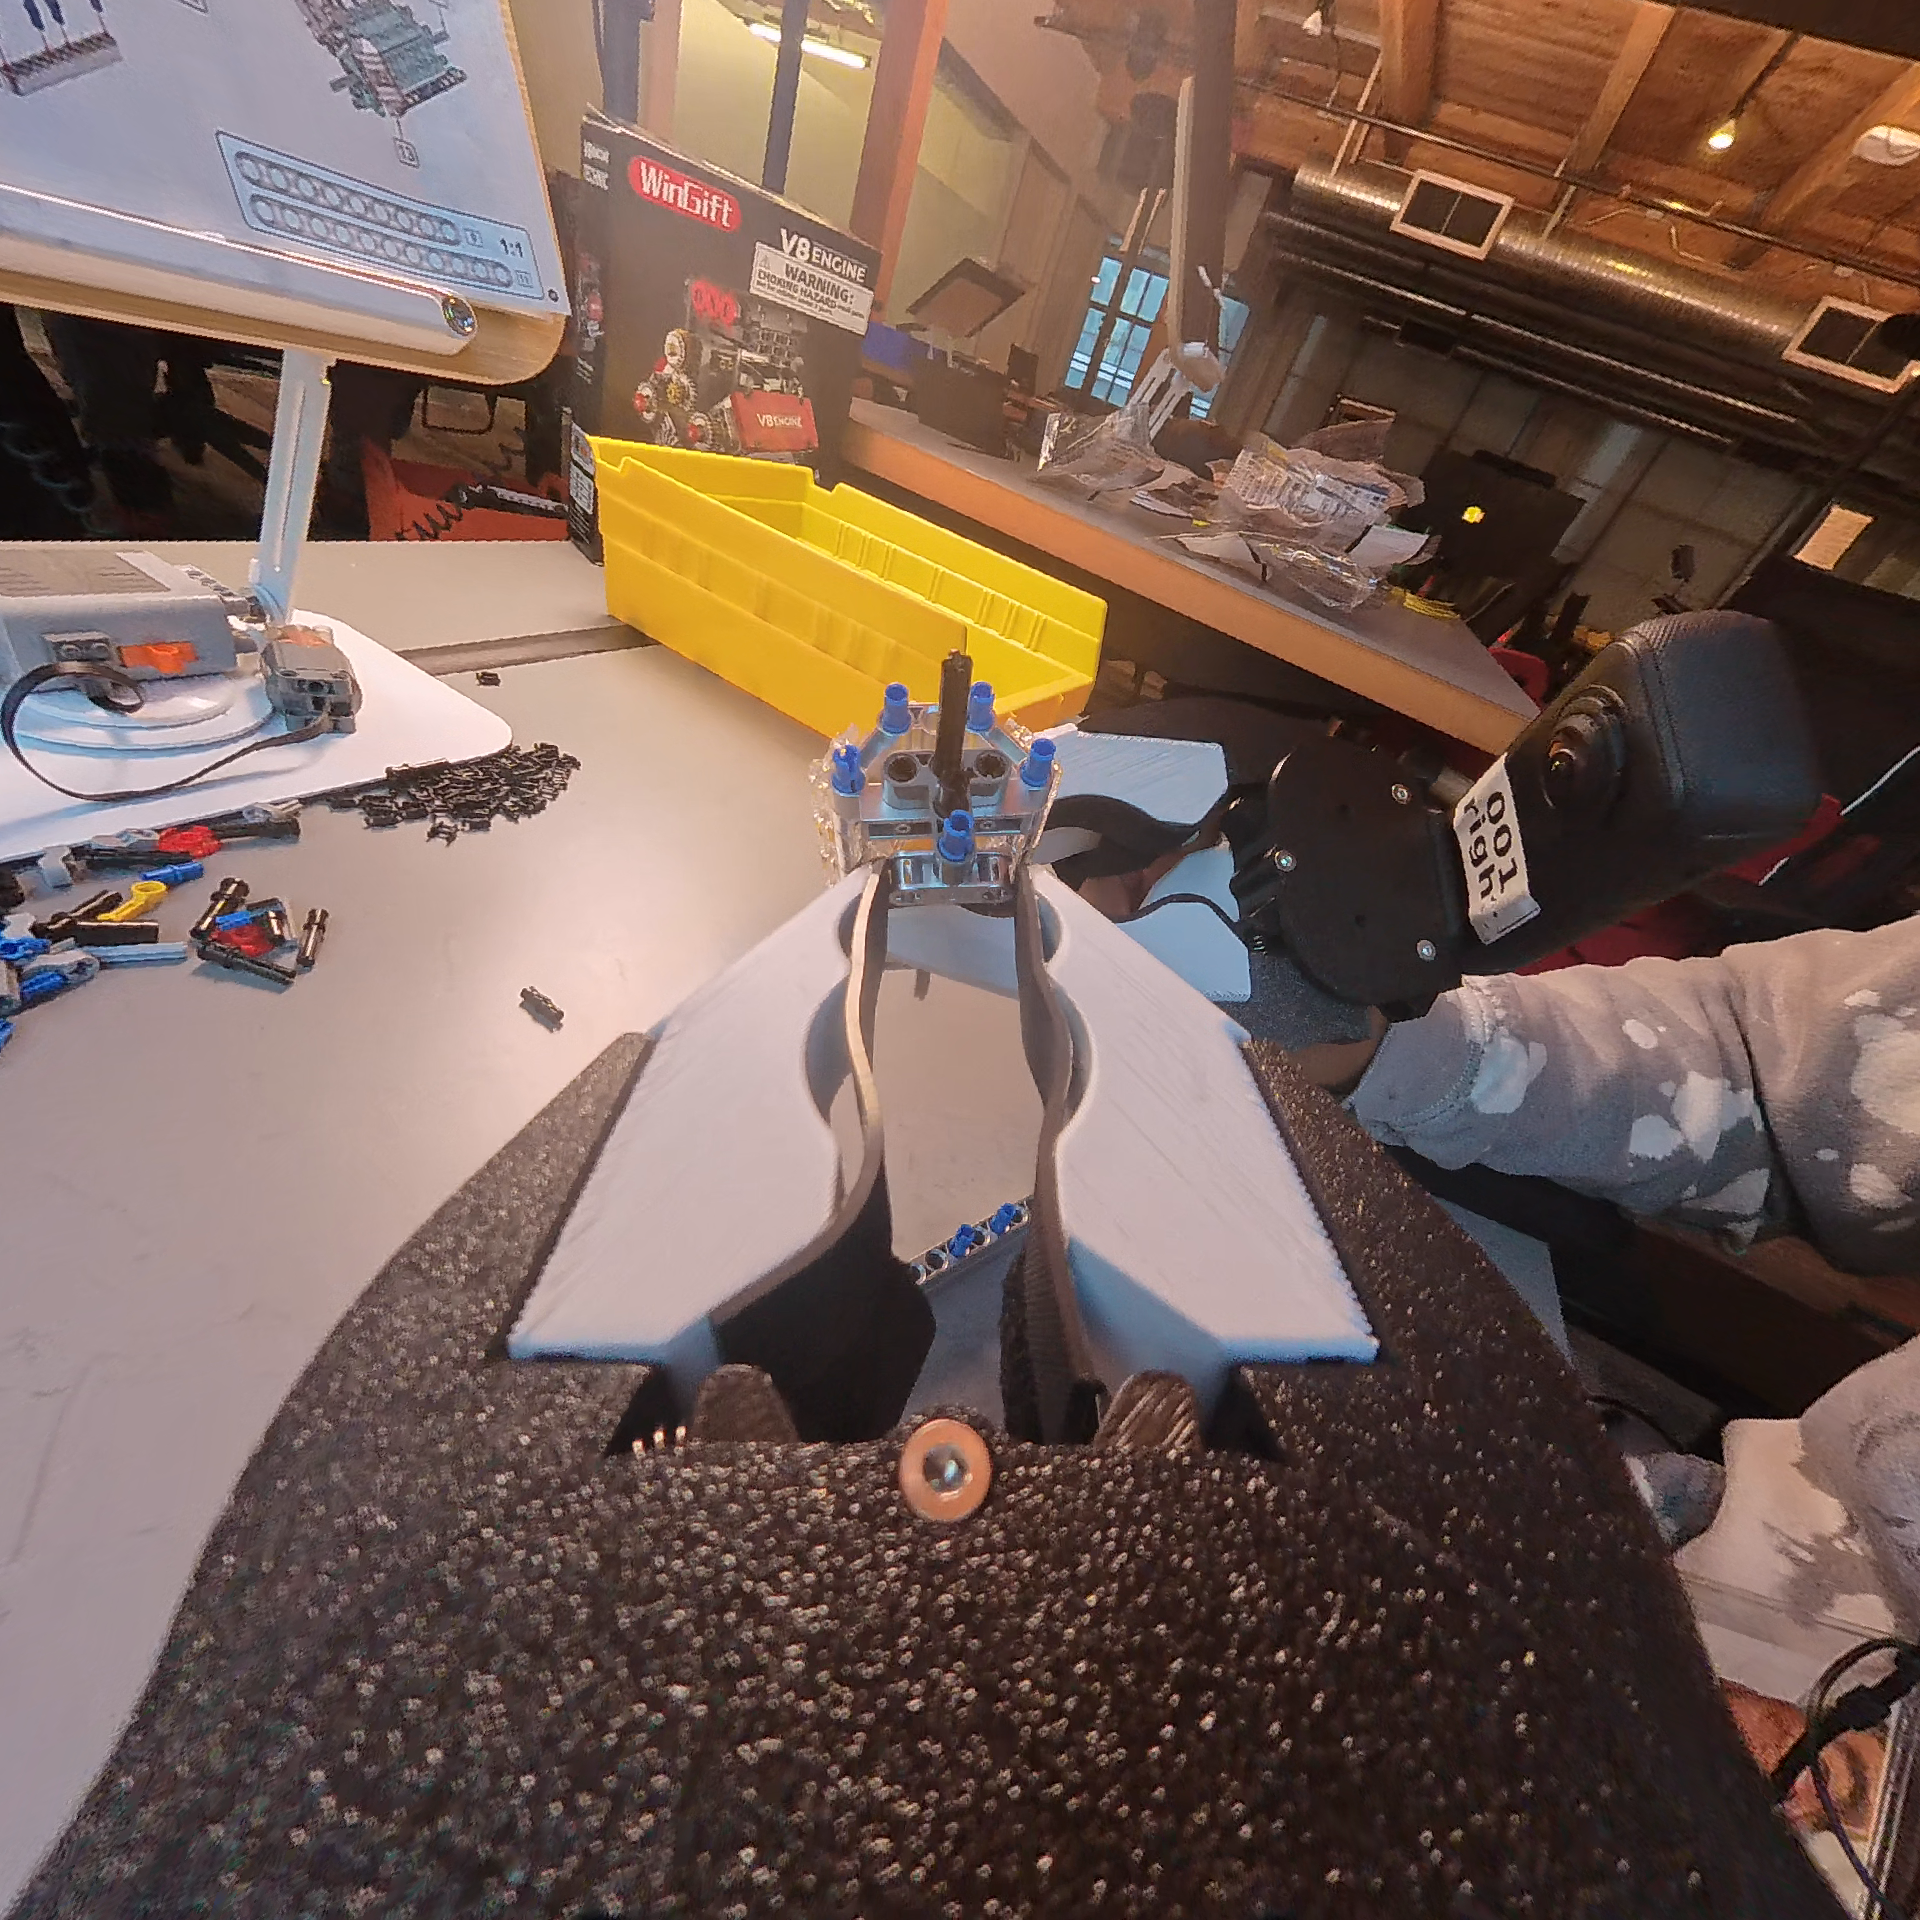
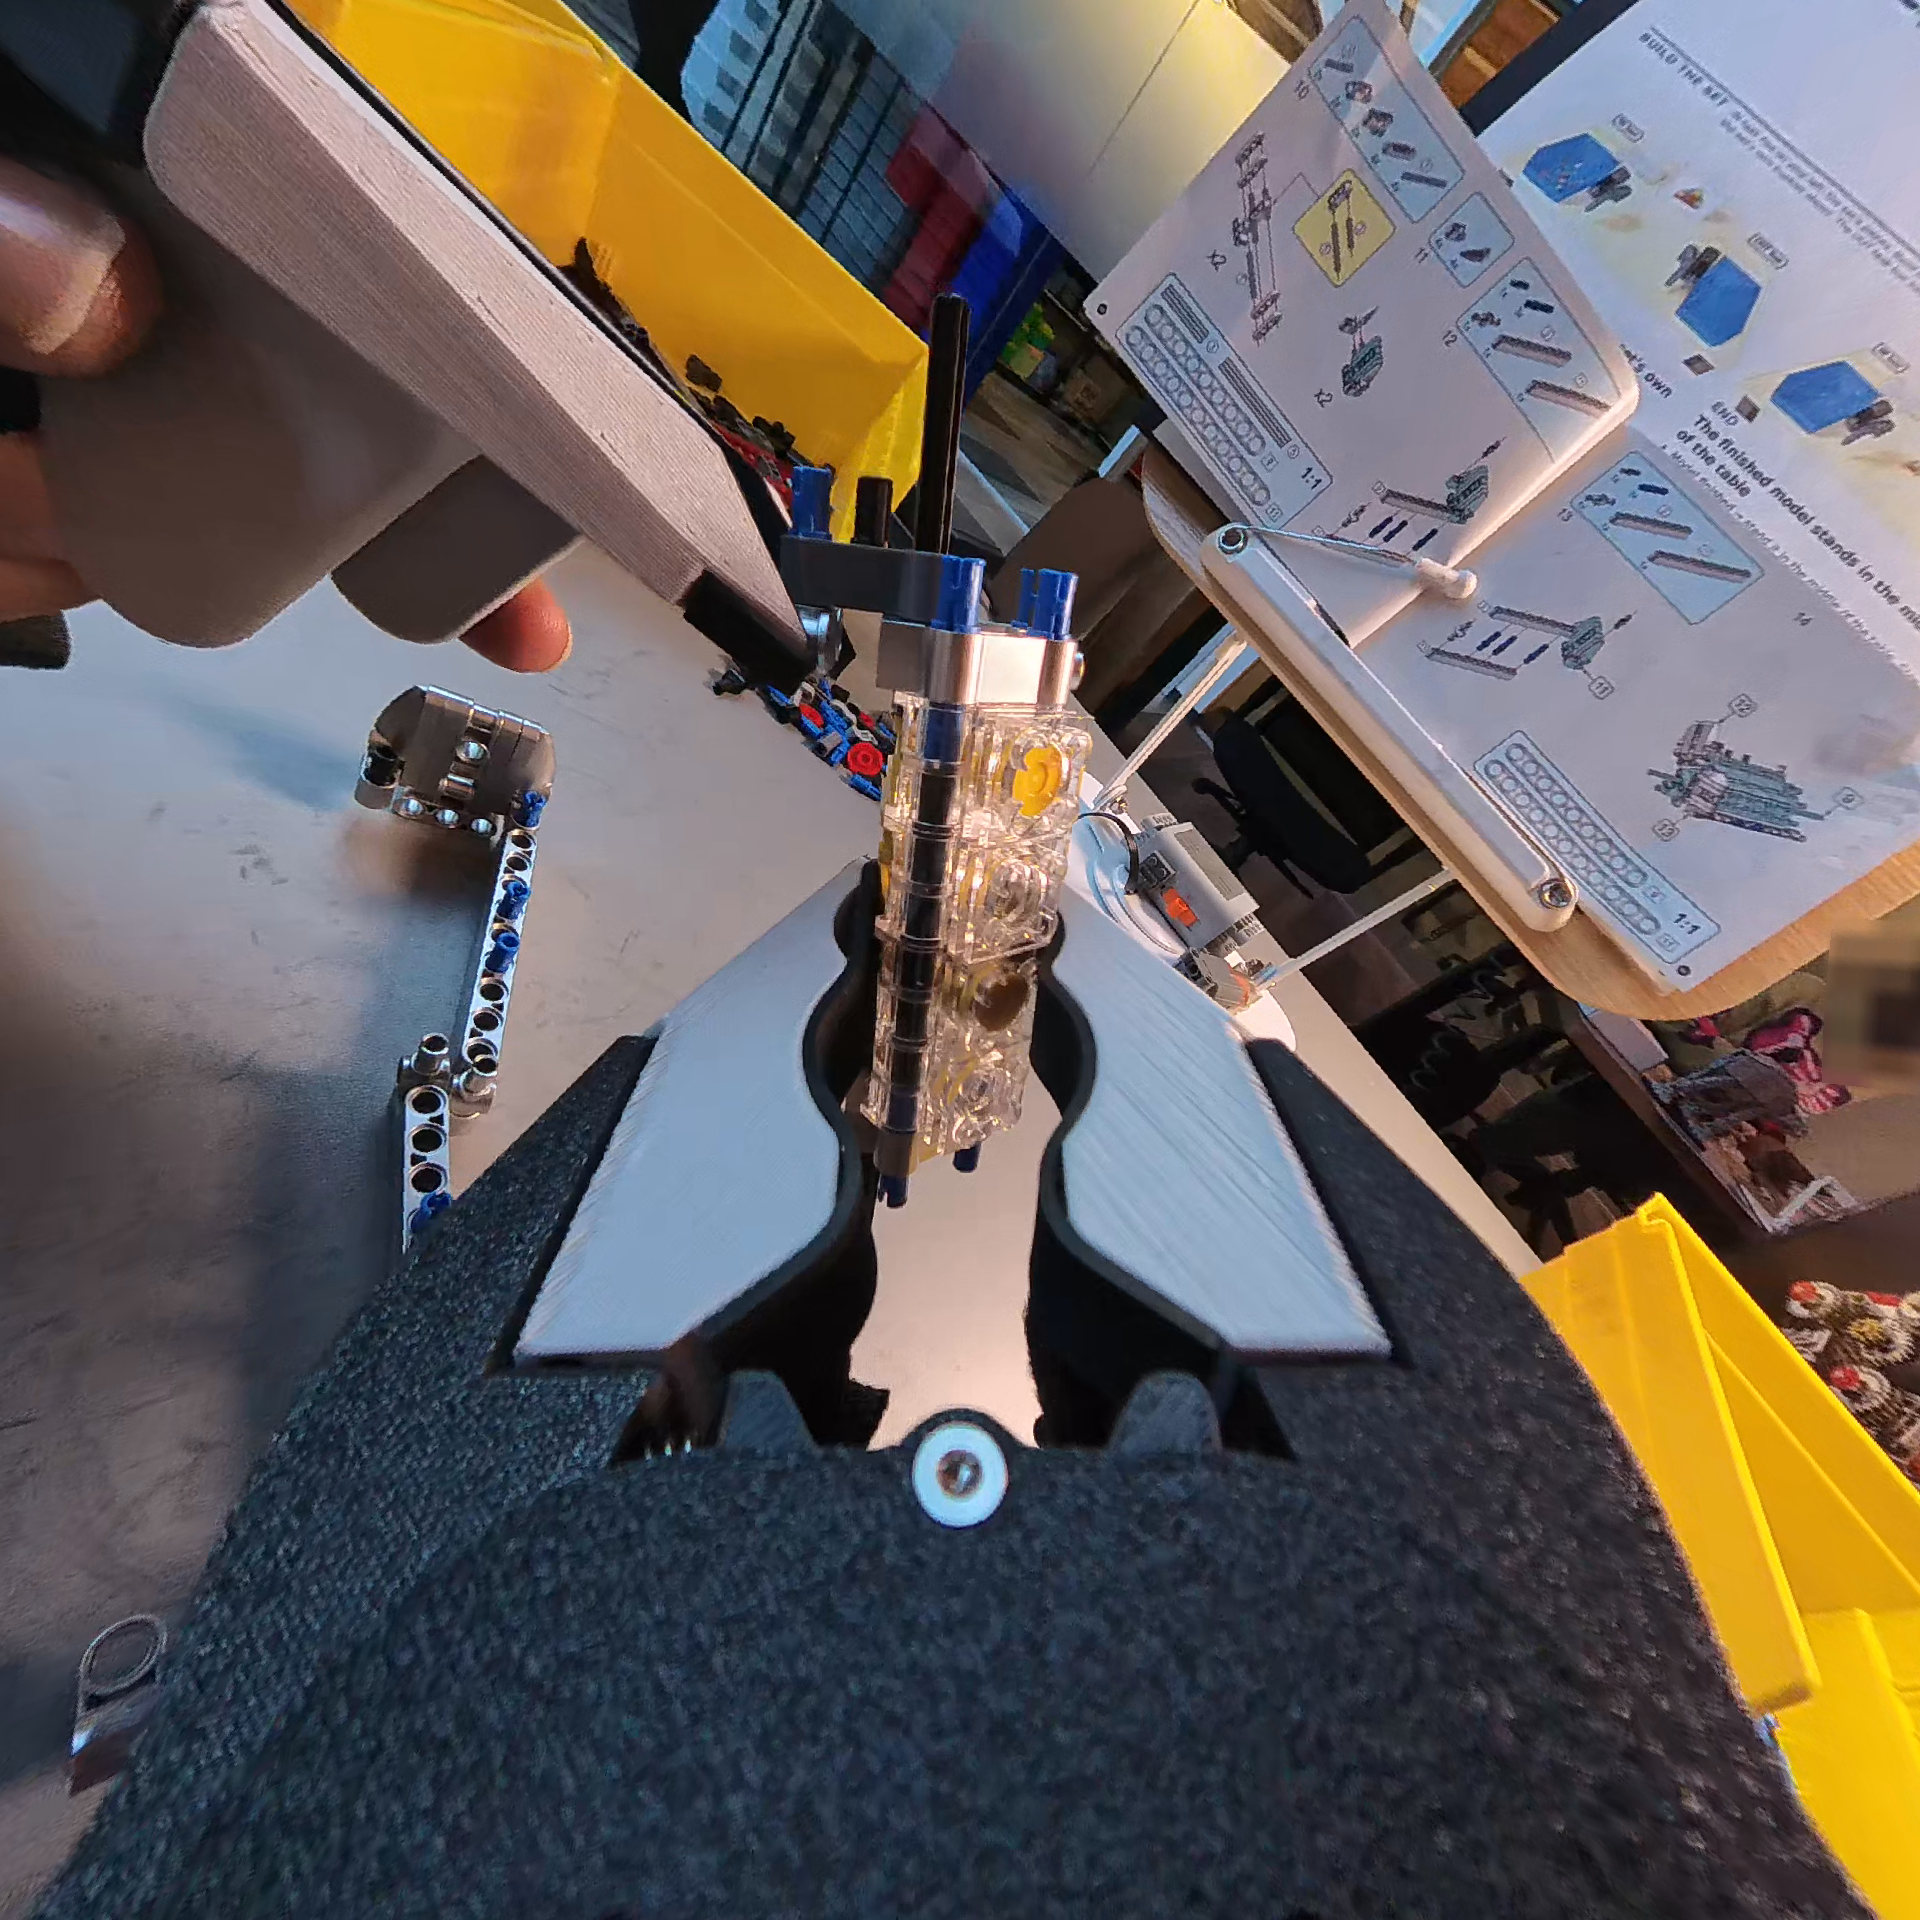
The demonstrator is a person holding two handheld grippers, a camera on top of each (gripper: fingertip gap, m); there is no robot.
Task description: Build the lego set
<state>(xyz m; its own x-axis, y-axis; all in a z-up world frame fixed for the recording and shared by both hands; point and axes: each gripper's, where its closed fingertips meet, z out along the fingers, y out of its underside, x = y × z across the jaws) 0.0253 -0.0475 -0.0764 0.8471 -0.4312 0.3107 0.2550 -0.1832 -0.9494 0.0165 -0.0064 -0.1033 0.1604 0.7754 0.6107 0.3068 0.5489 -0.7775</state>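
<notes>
A small brick assembly has a clear block body with yellow parts inside, a long black axle, a light grey frame with blue pins and a dark grey beam at its end. My right gripper is shut on the clear body and holds it above the table. In the left wrist view the assembly's grey end faces me. My left gripper is shut on that end. Its grey finger comes in from the upper left of the right wrist view. The right gripper body shows at the right.
A yellow bin and a black product box stand behind. An instruction booklet on a stand is at the left. Loose pins and parts lie on the grey table. A grey beam build lies below. A second yellow bin is at the right. Across from one pair of fingers to the other is roughly 5 cm.
</notes>
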